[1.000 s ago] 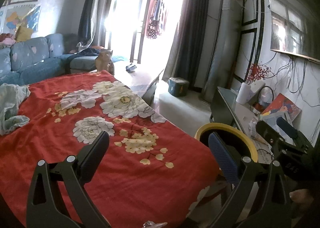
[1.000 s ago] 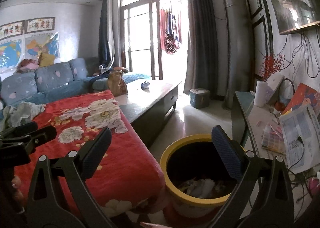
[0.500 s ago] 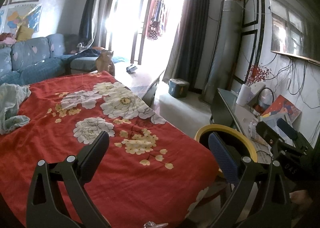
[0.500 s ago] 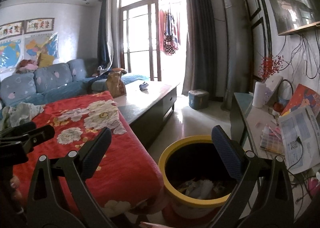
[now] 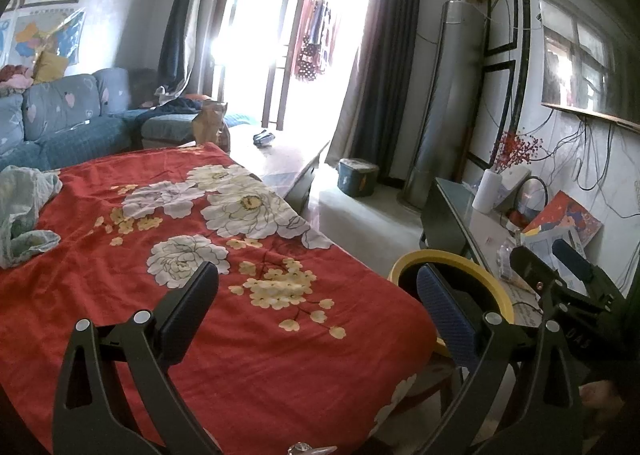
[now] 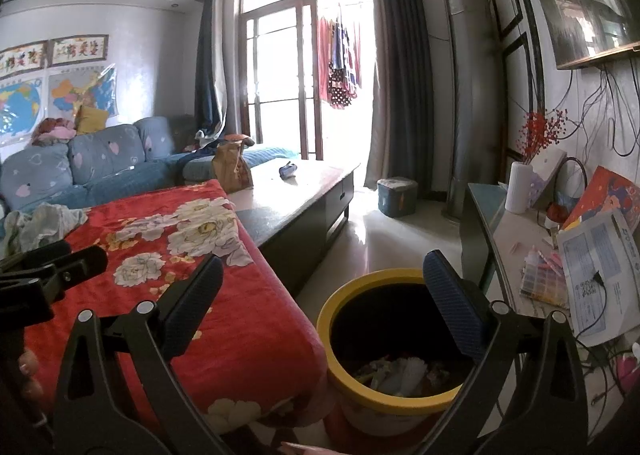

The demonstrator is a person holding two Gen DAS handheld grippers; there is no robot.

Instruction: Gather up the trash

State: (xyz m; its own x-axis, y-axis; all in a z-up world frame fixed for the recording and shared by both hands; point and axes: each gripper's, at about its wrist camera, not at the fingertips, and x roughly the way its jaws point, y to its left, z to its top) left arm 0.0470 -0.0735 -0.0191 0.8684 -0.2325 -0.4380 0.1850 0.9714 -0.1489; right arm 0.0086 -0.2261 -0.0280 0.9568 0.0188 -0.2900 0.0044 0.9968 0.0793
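A yellow-rimmed trash bin [image 6: 348,303] stands on the floor beside the table covered with a red flowered cloth [image 6: 168,251]; crumpled paper trash [image 6: 400,371] lies in its bottom. My right gripper [image 6: 320,287] hovers open above the bin's left rim, nothing between its fingers. My left gripper [image 5: 316,295] is open over the red cloth [image 5: 200,255], holding nothing. The bin's rim [image 5: 404,261] shows behind the left gripper's right finger. Each gripper appears at the edge of the other's view.
A crumpled pale cloth [image 5: 20,211] lies on the red cloth's left side. A dark coffee table [image 6: 304,191] with a brown bag [image 6: 232,171] stands beyond. A blue sofa [image 6: 80,167] is at left. A cluttered side cabinet [image 6: 540,255] with papers is right of the bin.
Both views have shifted slightly, with the bin a bit lower and closer in the right wrist view. Both grippers have stayed open and empty.
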